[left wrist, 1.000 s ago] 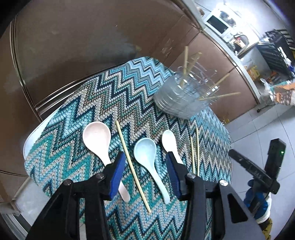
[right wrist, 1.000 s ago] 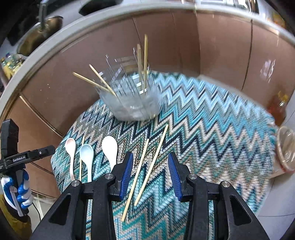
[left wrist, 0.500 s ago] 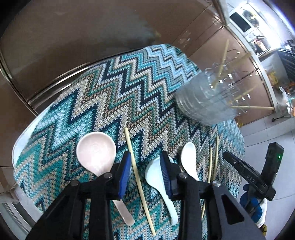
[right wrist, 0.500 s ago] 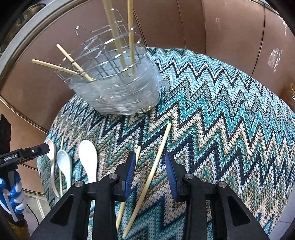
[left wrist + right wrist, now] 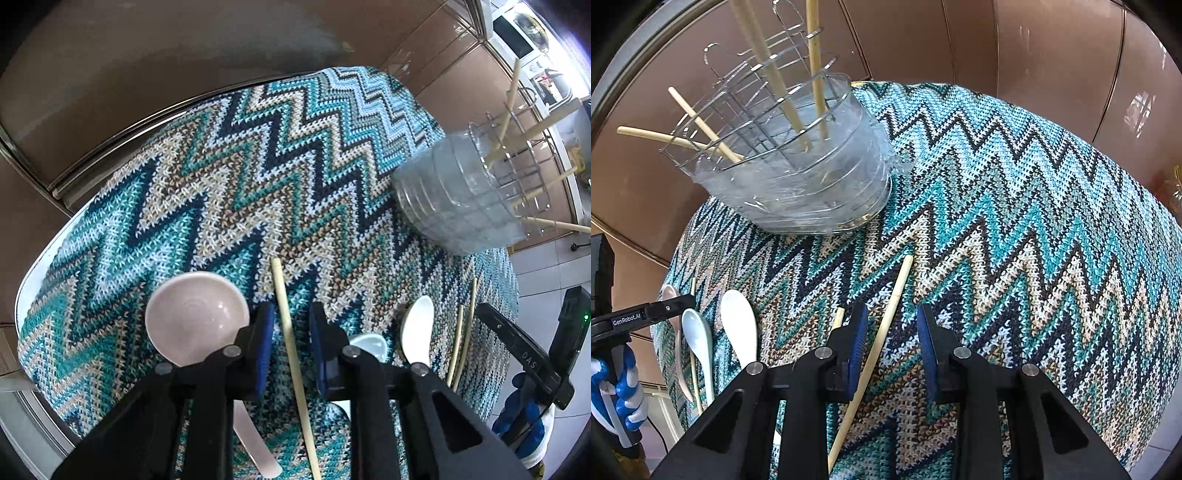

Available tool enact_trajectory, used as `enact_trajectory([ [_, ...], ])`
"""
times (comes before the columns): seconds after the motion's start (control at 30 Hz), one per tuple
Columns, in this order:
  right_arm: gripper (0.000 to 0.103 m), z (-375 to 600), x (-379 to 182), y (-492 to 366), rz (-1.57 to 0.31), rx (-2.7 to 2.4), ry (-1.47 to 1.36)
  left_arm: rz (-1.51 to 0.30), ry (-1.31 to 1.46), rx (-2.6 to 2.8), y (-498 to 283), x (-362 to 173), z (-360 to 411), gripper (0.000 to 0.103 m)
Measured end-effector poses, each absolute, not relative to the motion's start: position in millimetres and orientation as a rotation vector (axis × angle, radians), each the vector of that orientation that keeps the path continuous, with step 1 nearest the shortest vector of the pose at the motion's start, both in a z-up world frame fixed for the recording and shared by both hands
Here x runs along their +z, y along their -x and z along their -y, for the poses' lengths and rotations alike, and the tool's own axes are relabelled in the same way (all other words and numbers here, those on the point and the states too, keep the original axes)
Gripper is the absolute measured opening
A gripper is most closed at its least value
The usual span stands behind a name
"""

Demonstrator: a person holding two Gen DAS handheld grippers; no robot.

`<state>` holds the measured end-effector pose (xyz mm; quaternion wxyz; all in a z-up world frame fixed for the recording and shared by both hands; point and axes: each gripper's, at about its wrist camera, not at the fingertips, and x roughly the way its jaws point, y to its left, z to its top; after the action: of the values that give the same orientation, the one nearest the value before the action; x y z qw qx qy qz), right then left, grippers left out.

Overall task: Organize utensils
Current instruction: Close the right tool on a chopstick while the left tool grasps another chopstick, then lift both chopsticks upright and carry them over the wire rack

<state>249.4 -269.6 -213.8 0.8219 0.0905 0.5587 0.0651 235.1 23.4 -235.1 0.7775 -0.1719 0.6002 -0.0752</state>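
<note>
My left gripper (image 5: 291,325) is open low over the zigzag cloth, its jaws straddling a lone chopstick (image 5: 291,347). A pink spoon (image 5: 195,317) lies left of it, a pale blue spoon (image 5: 369,345) and a white spoon (image 5: 417,332) to the right, then two more chopsticks (image 5: 463,336). My right gripper (image 5: 891,328) is open, its jaws either side of a chopstick (image 5: 886,325), with a second chopstick (image 5: 837,318) just outside the left jaw. The clear holder with a wire rack (image 5: 798,162) holds several chopsticks and also shows in the left wrist view (image 5: 465,195).
The zigzag cloth (image 5: 1015,221) covers a small round table (image 5: 33,280) beside brown cabinet fronts. The spoons (image 5: 738,328) lie at the table's left edge in the right wrist view. The other hand-held gripper (image 5: 524,354) shows at the right edge.
Both grippers have come down and forward towards the cloth and narrowed. The left jaws now straddle the lone chopstick; the right jaws straddle one of the pair.
</note>
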Motion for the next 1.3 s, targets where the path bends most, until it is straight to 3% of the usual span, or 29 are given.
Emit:
enact_trajectory([
  [0.33,0.024,272.6,-226.5,-268.9,-1.224,0.109,-0.166,-1.305,0.385,-0.152,-235.6,-240.7,-26.0,0.007],
  [0.5,0.012,263.9,-235.5,-268.7,-1.219,0.096,-0.14,-1.297,0.378,-0.157,-234.8,-239.8,-25.9,0.005],
  [0.63,0.009,266.7,-235.2,-263.1,-1.198,0.099,-0.177,-1.279,0.377,-0.162,-231.2,-233.8,-25.9,0.005],
  [1.3,0.006,265.7,-141.9,-175.8,-0.982,0.154,-0.164,-1.026,0.322,-0.198,-191.3,-158.2,-31.5,0.004],
])
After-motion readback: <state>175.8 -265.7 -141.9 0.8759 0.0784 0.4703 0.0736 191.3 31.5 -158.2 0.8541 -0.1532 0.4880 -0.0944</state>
